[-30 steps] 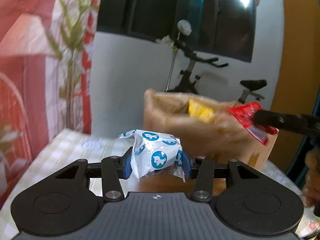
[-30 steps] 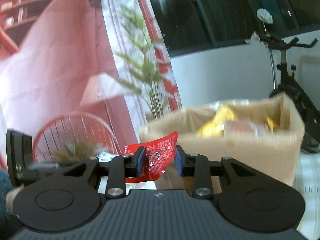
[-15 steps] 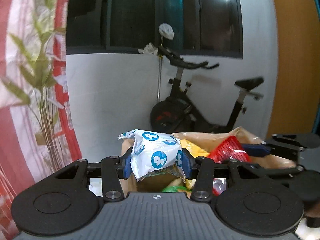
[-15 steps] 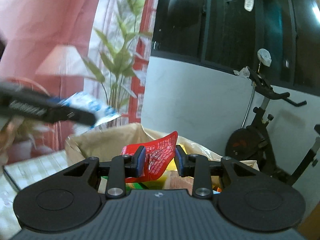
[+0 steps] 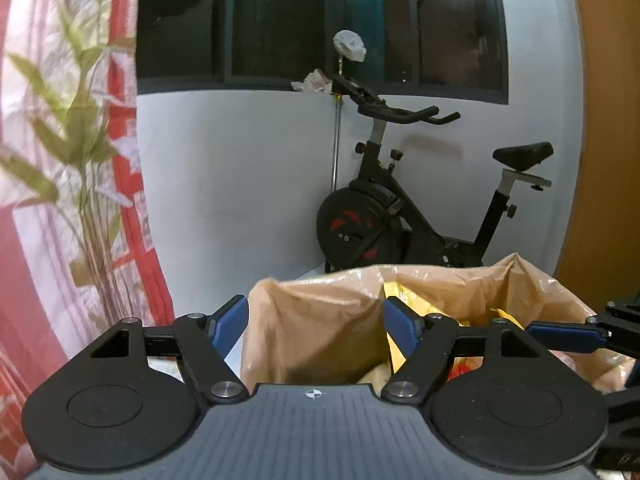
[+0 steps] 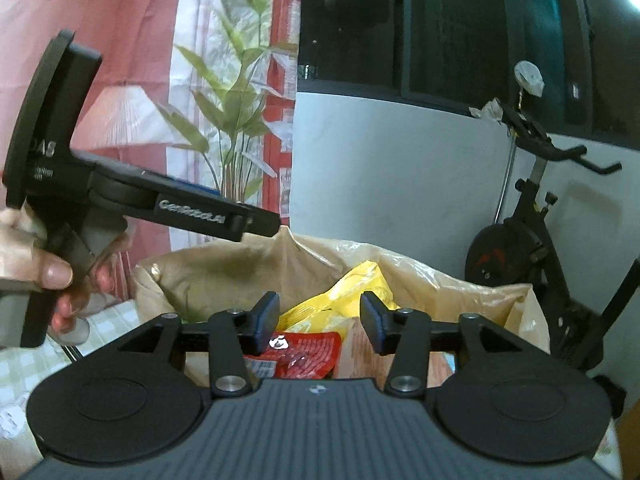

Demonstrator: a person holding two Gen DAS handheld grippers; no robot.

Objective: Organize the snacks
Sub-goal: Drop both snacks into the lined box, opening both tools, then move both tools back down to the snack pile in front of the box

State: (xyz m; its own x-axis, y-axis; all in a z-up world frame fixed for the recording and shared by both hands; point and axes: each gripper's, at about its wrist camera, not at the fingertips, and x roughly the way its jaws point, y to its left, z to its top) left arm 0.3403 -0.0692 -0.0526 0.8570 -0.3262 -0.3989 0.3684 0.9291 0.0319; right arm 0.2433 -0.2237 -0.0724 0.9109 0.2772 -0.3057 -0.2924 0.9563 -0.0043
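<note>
Both tools opening, empty, over the snack bag

Left tool [image 5: 316, 326] and right tool [image 6: 319, 322] grip nothing; red packet [image 6: 298, 354] lies inside bag [image 6: 224, 264] at 6 o'clock. Withdrawing carelessly could snag the floppy rim.

exercise bike [image 5: 420, 208], plant [image 6: 228, 96], curtain [image 5: 24, 240]

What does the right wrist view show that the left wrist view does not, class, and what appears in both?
Only the right wrist view shows the red snack packet lying in the box, under the right gripper, whose jaws are opening with nothing between them, and the person's hand holding the other gripper's handle. Only the left wrist view shows the bike's saddle and the left gripper from behind, its jaws opening, empty. Both show the lined cardboard box, the yellow packet, the exercise bike and the plant.
</note>
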